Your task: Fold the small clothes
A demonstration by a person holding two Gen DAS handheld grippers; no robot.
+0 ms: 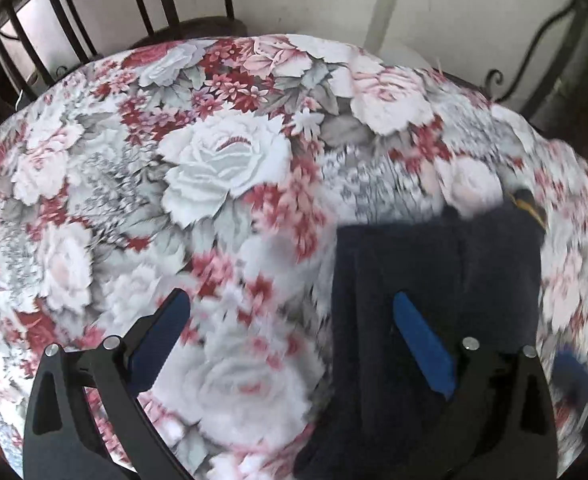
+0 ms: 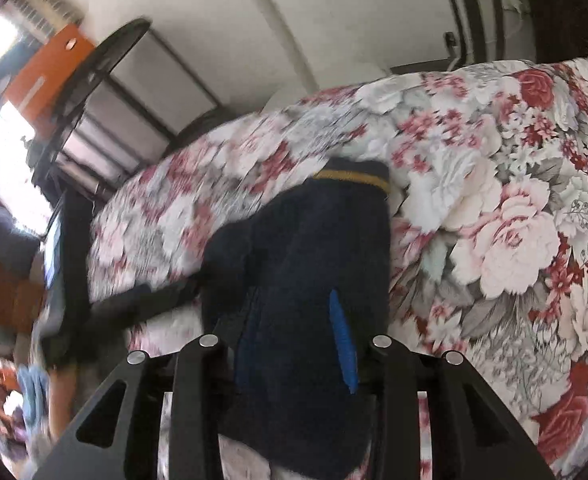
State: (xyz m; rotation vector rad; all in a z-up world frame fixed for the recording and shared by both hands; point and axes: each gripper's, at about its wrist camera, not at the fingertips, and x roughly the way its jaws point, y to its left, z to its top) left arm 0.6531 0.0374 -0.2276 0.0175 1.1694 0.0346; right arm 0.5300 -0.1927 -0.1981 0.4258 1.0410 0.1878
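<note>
A small dark navy garment with a yellow stripe at its far edge lies on the floral bedsheet, at the right of the left wrist view. My left gripper is open, its right finger over the garment and its left finger over the sheet. In the right wrist view my right gripper is shut on the navy garment, which bulges between and over the blue pads. The yellow-striped hem points away from me.
The floral bedsheet covers the whole work surface. A black metal bed frame and white wall stand behind it. An orange box and clutter sit at the far left of the right wrist view. The views are motion-blurred.
</note>
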